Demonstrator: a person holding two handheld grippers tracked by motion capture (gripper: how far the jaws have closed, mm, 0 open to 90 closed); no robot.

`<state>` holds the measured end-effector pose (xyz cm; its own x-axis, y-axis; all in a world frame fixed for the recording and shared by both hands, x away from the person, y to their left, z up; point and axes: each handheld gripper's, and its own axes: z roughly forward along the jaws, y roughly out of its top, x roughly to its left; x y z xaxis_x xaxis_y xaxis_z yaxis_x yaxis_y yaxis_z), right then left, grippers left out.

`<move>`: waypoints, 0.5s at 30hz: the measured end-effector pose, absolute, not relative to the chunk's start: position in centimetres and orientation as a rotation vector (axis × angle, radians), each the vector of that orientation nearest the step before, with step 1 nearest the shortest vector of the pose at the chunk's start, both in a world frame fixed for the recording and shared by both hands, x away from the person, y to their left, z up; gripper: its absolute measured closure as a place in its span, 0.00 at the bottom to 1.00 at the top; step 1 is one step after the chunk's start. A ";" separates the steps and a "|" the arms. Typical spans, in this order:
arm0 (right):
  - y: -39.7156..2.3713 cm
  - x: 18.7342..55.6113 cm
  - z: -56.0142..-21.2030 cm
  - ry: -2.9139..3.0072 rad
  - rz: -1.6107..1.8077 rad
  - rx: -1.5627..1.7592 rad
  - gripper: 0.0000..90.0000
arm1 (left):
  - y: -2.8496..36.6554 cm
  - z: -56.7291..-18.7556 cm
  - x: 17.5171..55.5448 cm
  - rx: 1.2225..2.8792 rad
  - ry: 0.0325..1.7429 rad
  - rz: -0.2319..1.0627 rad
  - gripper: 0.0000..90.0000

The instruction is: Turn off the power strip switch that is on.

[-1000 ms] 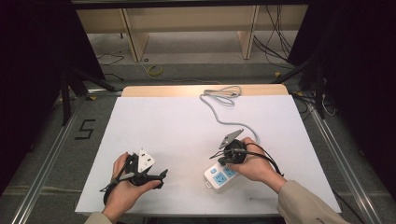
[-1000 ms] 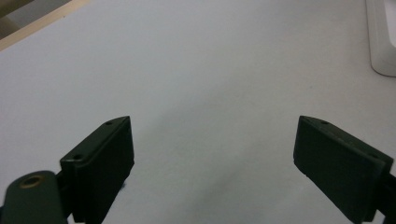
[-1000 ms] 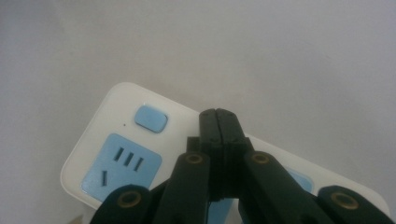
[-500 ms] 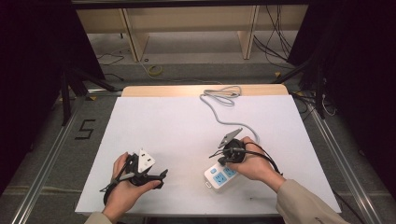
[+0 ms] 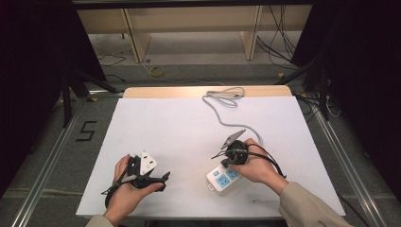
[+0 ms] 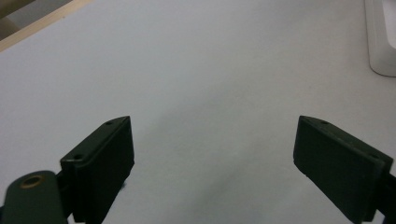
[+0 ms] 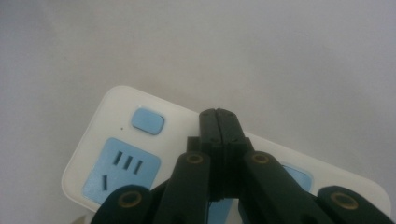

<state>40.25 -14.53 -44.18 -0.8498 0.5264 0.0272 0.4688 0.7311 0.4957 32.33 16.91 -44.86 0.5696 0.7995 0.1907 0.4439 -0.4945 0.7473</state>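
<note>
A white power strip (image 5: 220,179) with blue sockets lies near the table's front edge, and its grey cable (image 5: 222,116) runs to the far edge. My right gripper (image 5: 228,162) is held over the strip and points down at it. In the right gripper view its jaws are shut with nothing between them (image 7: 219,115), their tips over the strip's top face (image 7: 116,135) just right of the blue button (image 7: 147,120). I cannot tell whether they touch it. My left gripper (image 5: 158,178) rests low at the front left, jaws wide open (image 6: 212,126) over bare table. A corner of the strip (image 6: 383,42) shows beyond it.
The white table top (image 5: 179,127) has a wooden strip (image 5: 161,91) along its far edge, where the cable lies coiled (image 5: 229,94). Metal rails (image 5: 56,156) run along both sides of the table, and wooden shelving (image 5: 189,28) stands behind it.
</note>
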 end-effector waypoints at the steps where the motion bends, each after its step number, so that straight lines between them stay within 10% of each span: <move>1: -14.6 40.3 -44.2 2.797 0.738 0.804 1.00 | 16.9 -44.9 32.3 2.146 0.990 0.702 0.13; 15: -14.6 40.3 -44.0 2.809 0.738 0.802 1.00 | 17.0 -44.9 32.4 2.148 0.994 0.694 0.13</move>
<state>40.27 -14.58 -44.04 -0.8507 0.5255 0.0104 0.4628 0.7395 0.4887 32.44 16.97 -44.93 0.5699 0.8007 0.1847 0.4486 -0.4915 0.7464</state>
